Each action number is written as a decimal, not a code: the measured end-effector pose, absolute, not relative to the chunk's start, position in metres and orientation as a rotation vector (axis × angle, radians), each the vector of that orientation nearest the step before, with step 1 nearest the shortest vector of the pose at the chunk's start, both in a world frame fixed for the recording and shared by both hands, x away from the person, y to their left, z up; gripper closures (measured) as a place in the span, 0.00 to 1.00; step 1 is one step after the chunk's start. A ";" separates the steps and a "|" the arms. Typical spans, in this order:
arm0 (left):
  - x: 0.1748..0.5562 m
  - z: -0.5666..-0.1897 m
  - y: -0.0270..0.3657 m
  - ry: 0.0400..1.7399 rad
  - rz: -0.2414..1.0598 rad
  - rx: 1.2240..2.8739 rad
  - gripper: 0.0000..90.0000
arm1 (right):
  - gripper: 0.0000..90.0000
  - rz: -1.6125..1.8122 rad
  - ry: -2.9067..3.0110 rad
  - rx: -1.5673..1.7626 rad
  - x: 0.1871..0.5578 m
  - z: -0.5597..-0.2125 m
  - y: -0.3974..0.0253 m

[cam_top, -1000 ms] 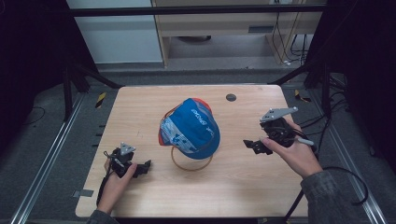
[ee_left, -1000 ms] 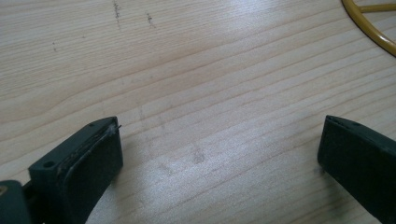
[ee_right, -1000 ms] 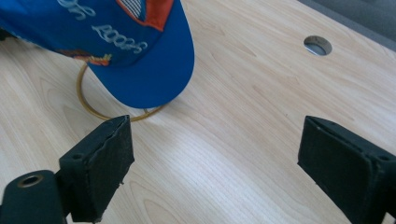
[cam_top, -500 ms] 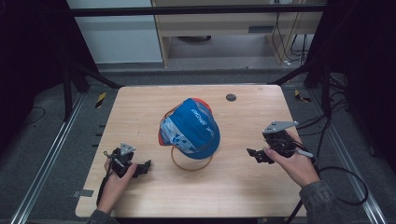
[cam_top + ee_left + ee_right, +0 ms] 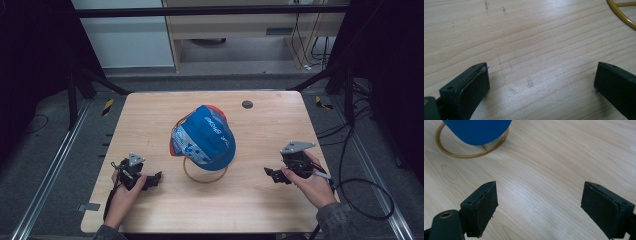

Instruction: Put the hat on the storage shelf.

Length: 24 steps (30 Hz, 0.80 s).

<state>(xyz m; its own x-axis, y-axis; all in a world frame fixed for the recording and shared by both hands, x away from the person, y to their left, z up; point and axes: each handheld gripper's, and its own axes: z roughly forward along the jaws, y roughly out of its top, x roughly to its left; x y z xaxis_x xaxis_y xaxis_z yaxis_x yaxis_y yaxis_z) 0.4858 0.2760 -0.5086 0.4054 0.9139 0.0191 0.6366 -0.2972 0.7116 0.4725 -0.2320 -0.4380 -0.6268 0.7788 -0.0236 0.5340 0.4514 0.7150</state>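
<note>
A blue cap [image 5: 205, 136] with white print and an orange inner rim sits on a gold wire stand [image 5: 204, 173] at the middle of the wooden table [image 5: 150, 115]. My left gripper [image 5: 156, 178] rests low on the table at the front left, open, with bare wood between its jaws [image 5: 541, 82]. The stand's ring [image 5: 621, 15] shows at the top right of the left gripper view. My right gripper [image 5: 270, 175] sits at the front right, open and empty [image 5: 539, 205], pointing toward the stand's ring [image 5: 471, 152] and the cap's blue edge [image 5: 477, 130].
A small dark round disc [image 5: 247, 104] lies near the table's far edge. Metal rails [image 5: 45, 175] and cables [image 5: 365, 195] run along the floor on both sides of the table.
My right gripper has moved down and toward the table's front edge, away from the cap. The left gripper has stayed put.
</note>
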 end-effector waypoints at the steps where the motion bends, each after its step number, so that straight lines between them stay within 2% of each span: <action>1: 0.486 -0.509 0.276 1.315 0.572 2.040 0.00 | 0.16 0.978 2.356 1.119 0.472 -0.441 -0.232; 24: 0.486 -0.509 0.276 1.315 0.573 2.039 0.00 | 0.15 0.976 2.317 1.228 0.468 -0.484 -0.236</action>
